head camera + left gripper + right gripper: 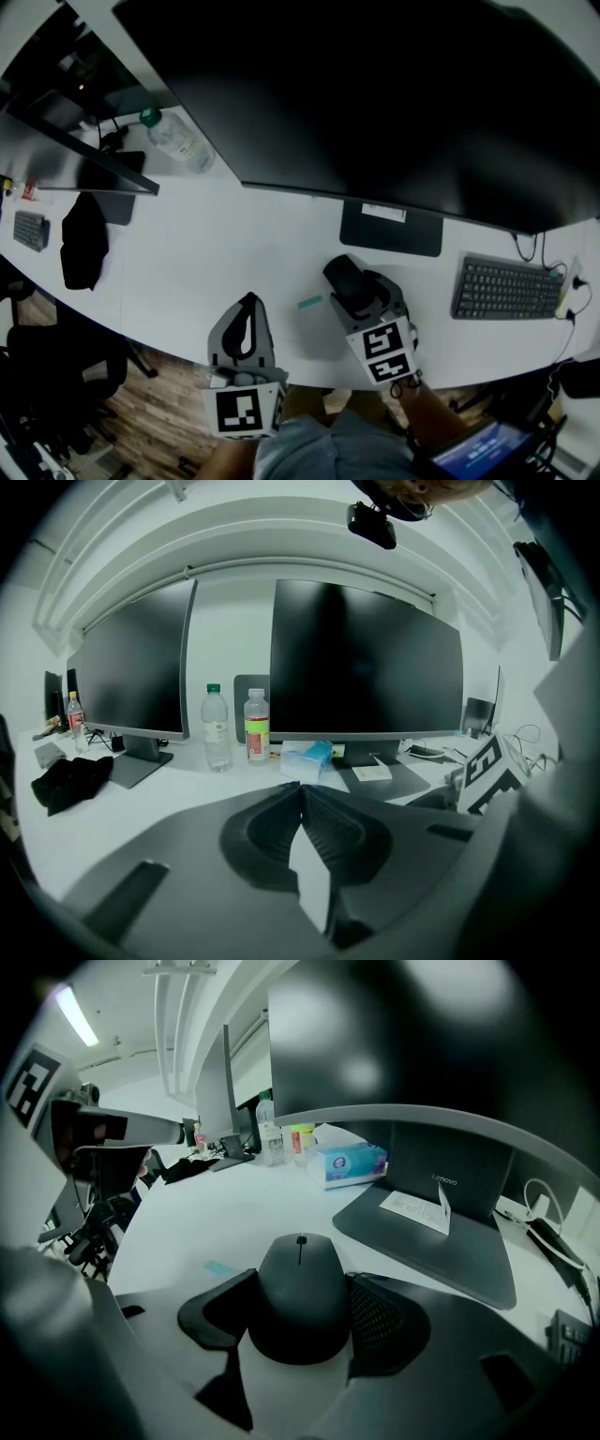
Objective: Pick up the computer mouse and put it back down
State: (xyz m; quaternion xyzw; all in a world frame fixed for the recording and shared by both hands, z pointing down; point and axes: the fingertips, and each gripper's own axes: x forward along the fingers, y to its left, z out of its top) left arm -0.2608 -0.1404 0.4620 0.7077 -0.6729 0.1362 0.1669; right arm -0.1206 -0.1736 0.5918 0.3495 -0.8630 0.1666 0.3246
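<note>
Dark mouse [300, 1288] clamped between the right gripper [352, 281] jaws, near the white desk's [216, 244] front edge.
Matte and rounded, with a thin scroll wheel; its long axis runs along the jaws, wheel end pointing away. The left gripper [302, 789] jaws are closed, empty.

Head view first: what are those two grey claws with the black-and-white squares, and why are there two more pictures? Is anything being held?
There is no robot here. A person holds a two-jaw gripper in each hand, and the marked cubes are part of the grippers. The head view comes from a camera on the person's head, looking down at a white desk with a monitor, a keyboard and a water bottle. The other two pictures come from a camera on each gripper, looking along its jaws. The left gripper is shut and empty. The right gripper grips a dark computer mouse by its sides. I cannot tell whether the mouse touches the desk.
</note>
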